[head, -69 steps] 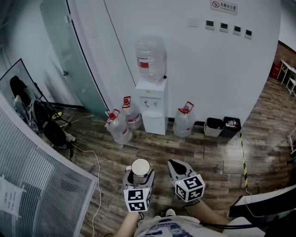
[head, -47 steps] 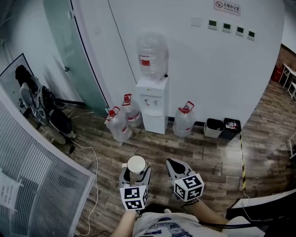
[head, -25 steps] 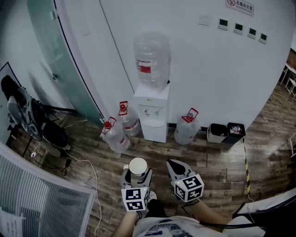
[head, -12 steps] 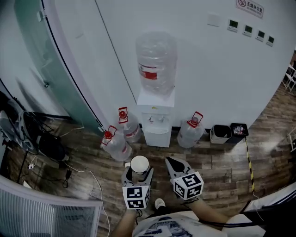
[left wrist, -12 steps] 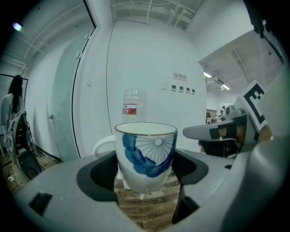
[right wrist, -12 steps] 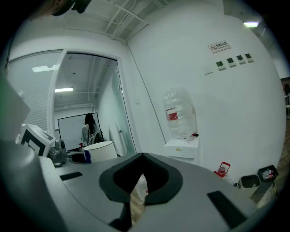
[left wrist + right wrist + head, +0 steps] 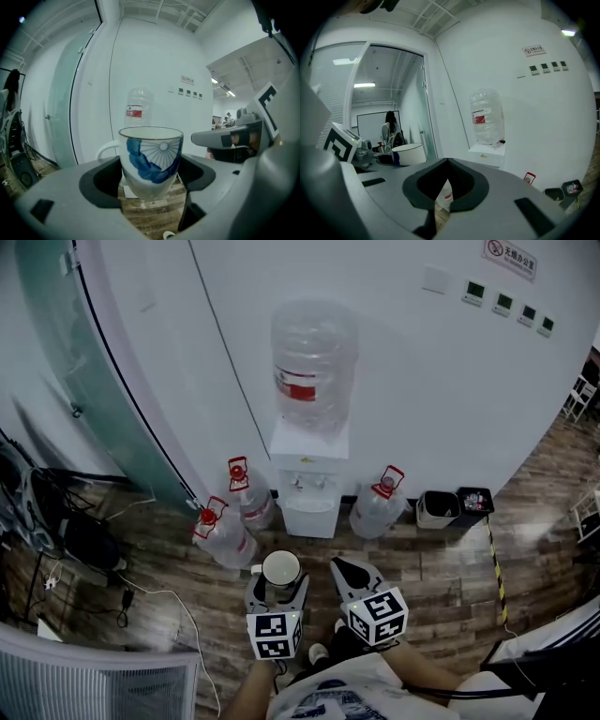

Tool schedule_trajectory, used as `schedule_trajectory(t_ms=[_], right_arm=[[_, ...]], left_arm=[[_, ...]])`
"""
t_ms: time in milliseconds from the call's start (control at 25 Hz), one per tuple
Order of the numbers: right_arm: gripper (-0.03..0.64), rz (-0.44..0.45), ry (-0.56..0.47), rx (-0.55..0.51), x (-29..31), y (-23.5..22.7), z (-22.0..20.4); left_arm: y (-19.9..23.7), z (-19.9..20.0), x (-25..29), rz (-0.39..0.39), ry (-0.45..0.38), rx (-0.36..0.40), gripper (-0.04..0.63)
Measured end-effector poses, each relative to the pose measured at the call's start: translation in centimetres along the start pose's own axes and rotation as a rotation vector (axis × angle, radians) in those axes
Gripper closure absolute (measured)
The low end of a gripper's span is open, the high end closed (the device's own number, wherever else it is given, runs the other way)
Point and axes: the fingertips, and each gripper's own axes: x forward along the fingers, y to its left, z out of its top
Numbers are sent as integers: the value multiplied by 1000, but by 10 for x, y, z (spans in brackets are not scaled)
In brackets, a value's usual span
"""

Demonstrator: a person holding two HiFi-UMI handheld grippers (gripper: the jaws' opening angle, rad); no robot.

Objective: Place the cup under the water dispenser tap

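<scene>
cup (image 7: 151,159) white w/ blue fan motif; dispenser (image 7: 307,479) white; bottle label (image 7: 293,384) red.

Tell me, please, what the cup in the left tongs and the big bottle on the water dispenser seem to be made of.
The cup looks like glazed ceramic: a glossy white body with a painted blue pattern and a thick handle. The bottle looks like clear hard plastic, faintly bluish: it is see-through, with moulded rings. Glass cannot be ruled out.

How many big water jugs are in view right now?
4. The top jug sits on the water dispenser; the front-left jug and rear-left jug stand on the floor beside it, the right jug opposite. Others may be hidden.
</scene>
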Motion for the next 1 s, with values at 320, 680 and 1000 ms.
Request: schedule_trajectory(t_ms=[320, 680, 1000], right_arm=[[596, 0, 8, -4, 43, -30, -7], [596, -8, 31, 34, 121, -90, -27], [596, -24, 66, 79, 195, -149, -67]], left_arm=[[22, -4, 50, 15, 11, 0, 184], [51, -21, 141, 16, 53, 14, 184], [78, -54, 236, 21, 97, -20, 184]])
